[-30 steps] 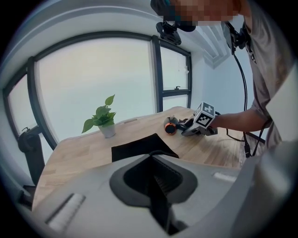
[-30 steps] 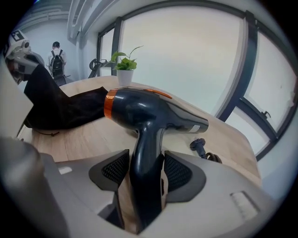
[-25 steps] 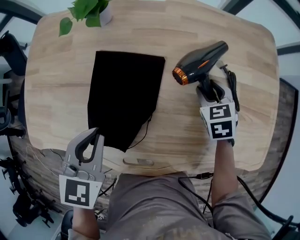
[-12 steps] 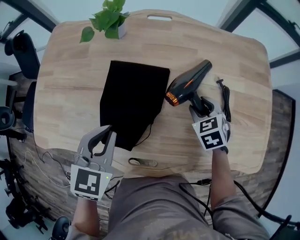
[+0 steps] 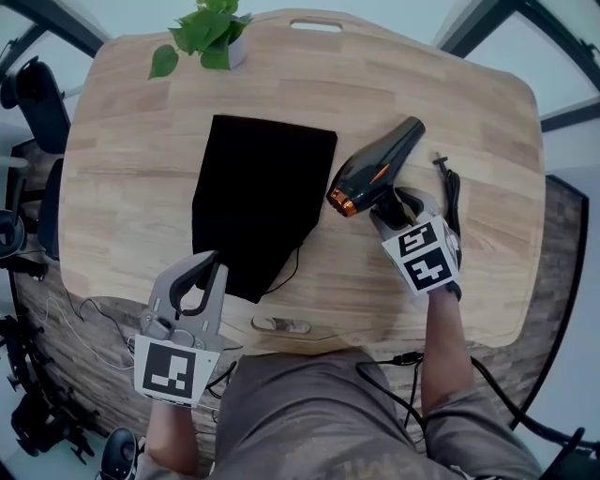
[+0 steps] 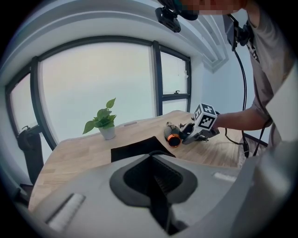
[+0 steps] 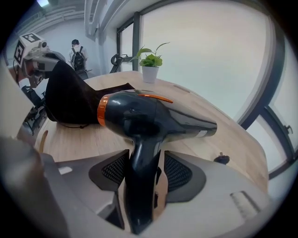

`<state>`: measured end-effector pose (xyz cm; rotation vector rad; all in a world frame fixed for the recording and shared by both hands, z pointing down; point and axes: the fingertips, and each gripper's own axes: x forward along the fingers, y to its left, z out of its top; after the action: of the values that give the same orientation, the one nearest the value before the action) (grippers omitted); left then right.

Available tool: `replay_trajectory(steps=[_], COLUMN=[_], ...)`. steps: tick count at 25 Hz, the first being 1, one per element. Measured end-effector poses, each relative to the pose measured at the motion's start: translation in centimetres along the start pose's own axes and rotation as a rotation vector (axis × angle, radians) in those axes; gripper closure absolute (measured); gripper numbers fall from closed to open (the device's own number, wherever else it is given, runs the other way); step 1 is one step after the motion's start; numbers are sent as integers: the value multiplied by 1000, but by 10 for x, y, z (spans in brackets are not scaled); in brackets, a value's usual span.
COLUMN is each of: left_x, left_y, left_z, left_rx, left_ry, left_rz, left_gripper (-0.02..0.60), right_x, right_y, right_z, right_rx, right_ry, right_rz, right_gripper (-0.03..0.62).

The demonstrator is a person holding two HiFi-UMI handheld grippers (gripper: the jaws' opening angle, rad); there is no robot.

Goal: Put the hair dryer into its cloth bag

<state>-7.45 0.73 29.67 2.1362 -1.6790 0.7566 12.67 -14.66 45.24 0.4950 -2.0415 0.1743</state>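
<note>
Resting the hair dryer [image 5: 375, 173] on the counter [image 5: 141, 141] right of its cloth bag [image 5: 258, 197], my right tongs [image 5: 397, 202] have just spread around its handle, likely to regrip; my left tongs [image 5: 202, 269] hover pressed together, empty.

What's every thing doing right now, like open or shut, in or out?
Black-and-orange plastic hair dryer: lying on the wooden table, outside the bag.
Black cloth bag: lying flat.
Left gripper: shut, empty.
Right gripper: jaws just opened, loose around the dryer's handle.
Green potted plant: upright.
</note>
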Motion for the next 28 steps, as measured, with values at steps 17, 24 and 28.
replay_trajectory(steps=[17, 24, 28], left_x=[0, -9, -13], left_y=[3, 2, 2], left_z=[-10, -14, -17], left_rx=[30, 37, 31], left_ry=[26, 32, 14], left_rz=[7, 0, -14], left_gripper=[564, 564, 564], right_x=[20, -13, -46], right_y=[1, 24, 42], right_z=[18, 32, 48], right_rx=[-39, -67, -74], right_ry=[-18, -71, -130], right_rz=[66, 98, 120], right_gripper=[378, 378, 378])
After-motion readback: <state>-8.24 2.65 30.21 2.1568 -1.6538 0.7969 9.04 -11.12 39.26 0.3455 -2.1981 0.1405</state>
